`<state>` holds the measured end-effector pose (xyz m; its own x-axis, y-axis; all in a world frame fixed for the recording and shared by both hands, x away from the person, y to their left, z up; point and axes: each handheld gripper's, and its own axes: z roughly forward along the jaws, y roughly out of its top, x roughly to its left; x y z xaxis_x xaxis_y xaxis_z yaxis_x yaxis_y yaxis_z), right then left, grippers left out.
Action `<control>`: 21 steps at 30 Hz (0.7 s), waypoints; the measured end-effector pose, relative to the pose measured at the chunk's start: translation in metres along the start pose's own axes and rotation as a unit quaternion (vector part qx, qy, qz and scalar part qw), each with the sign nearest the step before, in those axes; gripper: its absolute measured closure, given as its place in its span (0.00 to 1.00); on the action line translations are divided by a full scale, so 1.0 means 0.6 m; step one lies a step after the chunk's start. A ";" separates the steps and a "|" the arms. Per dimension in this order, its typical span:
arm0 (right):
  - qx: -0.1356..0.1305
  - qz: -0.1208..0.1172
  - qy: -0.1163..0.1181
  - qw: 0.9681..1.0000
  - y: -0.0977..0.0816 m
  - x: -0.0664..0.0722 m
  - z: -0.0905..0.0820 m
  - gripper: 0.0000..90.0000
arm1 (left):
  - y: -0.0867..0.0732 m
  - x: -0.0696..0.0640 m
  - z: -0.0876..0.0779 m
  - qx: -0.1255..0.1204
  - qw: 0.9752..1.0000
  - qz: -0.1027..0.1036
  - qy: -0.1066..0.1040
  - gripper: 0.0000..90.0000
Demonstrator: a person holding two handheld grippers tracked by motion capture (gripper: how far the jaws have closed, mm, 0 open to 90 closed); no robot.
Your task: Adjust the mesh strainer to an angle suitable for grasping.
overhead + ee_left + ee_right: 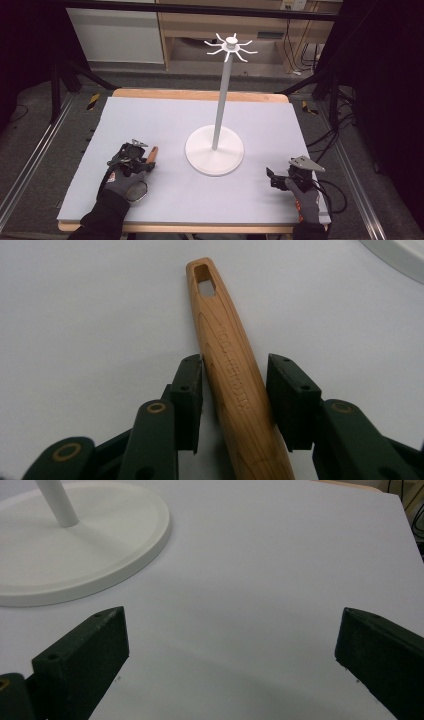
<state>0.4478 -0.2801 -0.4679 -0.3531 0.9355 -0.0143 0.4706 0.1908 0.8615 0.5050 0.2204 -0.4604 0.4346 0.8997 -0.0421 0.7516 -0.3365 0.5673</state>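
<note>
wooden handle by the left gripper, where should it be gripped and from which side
Grip the wooden handle across its thick middle, where the engraved lettering runs, coming in along its length from the end away from the slotted hole. It lies flat on the table and tapers toward the hole, so the wider part gives more surface. The left hand-held gripper already straddles it there, jaws not quite closed.

A pale wooden handle (235,380) is showing brown grain, the stand (215,150) is looking white, the mat (165,120) lavender-grey.
</note>
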 end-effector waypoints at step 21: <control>0.000 -0.002 -0.002 1.000 0.000 -0.002 0.000 0.01 | -0.004 -0.007 -0.018 0.010 1.000 0.021 -0.007 0.78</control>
<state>0.4480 -0.2810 -0.4678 -0.3529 0.9355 -0.0202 0.4687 0.1954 0.8615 0.4961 0.2207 -0.4529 0.4730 0.8806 -0.0306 0.7425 -0.3796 0.5519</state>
